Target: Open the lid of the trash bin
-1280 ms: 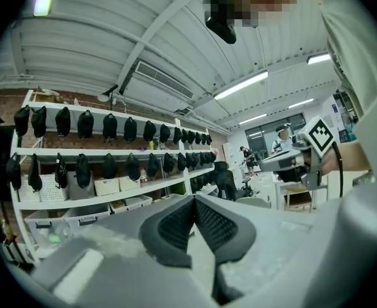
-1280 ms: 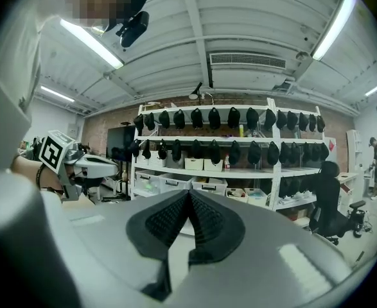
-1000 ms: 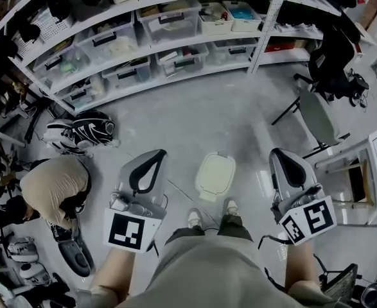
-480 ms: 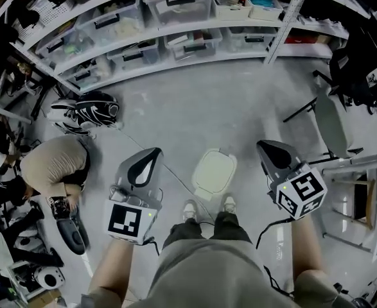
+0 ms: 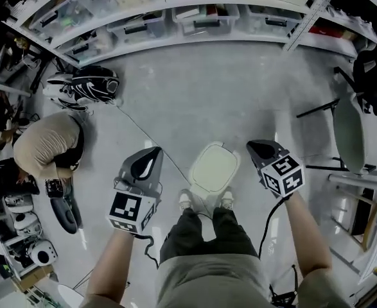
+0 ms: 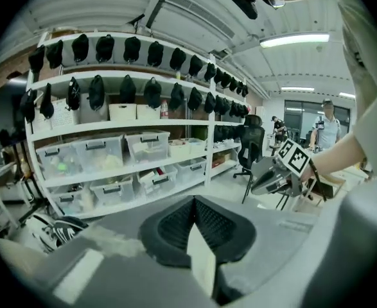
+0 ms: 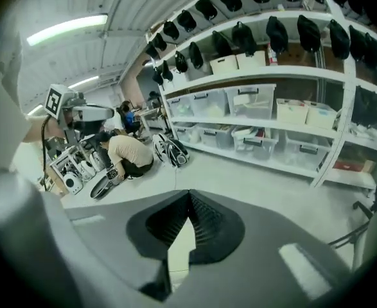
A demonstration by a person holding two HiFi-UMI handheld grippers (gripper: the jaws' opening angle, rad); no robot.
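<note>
The trash bin (image 5: 214, 169) stands on the floor just ahead of the person's shoes, its pale rounded lid down. My left gripper (image 5: 153, 152) hangs to the bin's left, jaws together, holding nothing. My right gripper (image 5: 253, 148) is close to the bin's right edge, also shut and empty. Both point out over the floor at about bin height; neither touches the lid. The left gripper view shows its own closed jaws (image 6: 193, 199) and the right gripper (image 6: 275, 175) beyond. The right gripper view shows its closed jaws (image 7: 188, 193) and the left gripper (image 7: 79, 113). The bin is out of sight in both.
A crouching person (image 5: 47, 147) works on the floor at left, among helmets and gear. A black-and-white bag (image 5: 82, 85) lies beyond. Shelves with plastic boxes (image 5: 194, 18) line the back. A chair (image 5: 349, 130) and a table frame stand at right. A thin cable (image 5: 143, 136) crosses the floor.
The head view has tilted down and the bin now sits larger and nearer the feet. Both grippers have closed in on the bin; the right one swung inward to its right edge.
</note>
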